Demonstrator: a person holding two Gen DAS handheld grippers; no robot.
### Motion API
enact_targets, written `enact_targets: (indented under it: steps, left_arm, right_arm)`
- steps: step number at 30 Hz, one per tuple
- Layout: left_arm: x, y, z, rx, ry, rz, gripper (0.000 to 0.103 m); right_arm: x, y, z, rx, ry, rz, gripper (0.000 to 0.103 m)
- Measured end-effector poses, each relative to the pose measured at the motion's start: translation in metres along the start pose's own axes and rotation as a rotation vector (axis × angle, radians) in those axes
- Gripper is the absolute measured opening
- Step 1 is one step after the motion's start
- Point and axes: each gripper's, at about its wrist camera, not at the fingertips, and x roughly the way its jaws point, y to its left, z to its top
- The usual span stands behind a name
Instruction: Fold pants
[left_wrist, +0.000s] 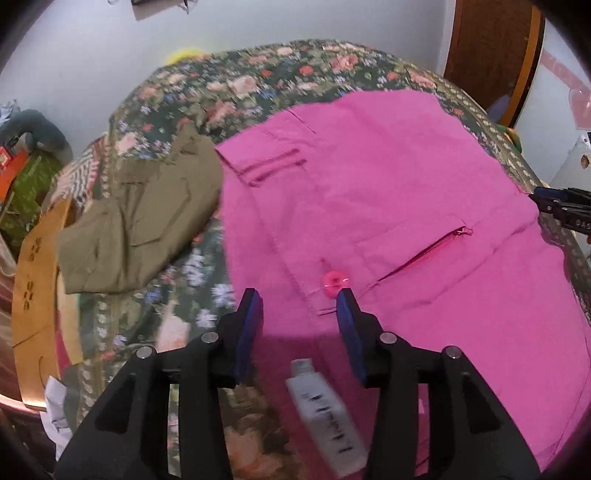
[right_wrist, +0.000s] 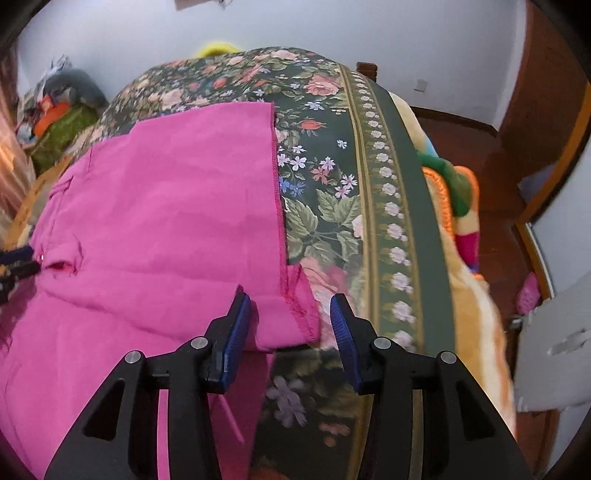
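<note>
Pink pants (left_wrist: 388, 206) lie spread on a floral bedspread (left_wrist: 236, 85), with a pink button (left_wrist: 333, 281) and a zip pocket (left_wrist: 424, 254) facing up. My left gripper (left_wrist: 299, 310) is open, its jaws standing either side of the waistband edge by the button. In the right wrist view the pants (right_wrist: 166, 221) show their hemmed leg ends (right_wrist: 295, 310). My right gripper (right_wrist: 288, 314) is open, straddling the lower hem corner. The right gripper also shows at the right edge of the left wrist view (left_wrist: 561, 206).
Olive folded pants (left_wrist: 140, 221) lie left of the pink pair. A wooden board (left_wrist: 37, 295) stands at the bed's left edge. A plush blanket (right_wrist: 465, 229) hangs over the bed's right side above a red floor. A wooden door (left_wrist: 491, 55) is behind.
</note>
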Motion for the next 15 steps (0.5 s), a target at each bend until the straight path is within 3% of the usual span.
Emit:
enact_targets:
  steps: [4,7,9,12,15]
  left_arm:
    - [-0.016,0.024,0.009,-0.054,-0.054,-0.004,0.056]
    - [-0.016,0.042,0.027,-0.093,-0.057,-0.004,0.058]
    - [-0.013,0.050,0.041,-0.107,-0.053,-0.007,0.059]
    - [-0.003,0.056,0.060,-0.113,-0.060,0.004,0.060]
    - [0.015,0.064,0.078,-0.133,-0.044,-0.035,0.060]
  right_arm:
    - [-0.025,0.007,0.009,-0.037,-0.056,0.018,0.041]
    - [-0.033,0.013,0.029,-0.053,-0.095,0.027,0.045]
    - [-0.032,0.016,0.044,-0.051,-0.108,0.028,0.055]
    - [-0.026,0.023,0.067,-0.049,-0.142,0.052,0.056]
    - [-0.011,0.031,0.085,-0.054,-0.141,0.051,0.056]
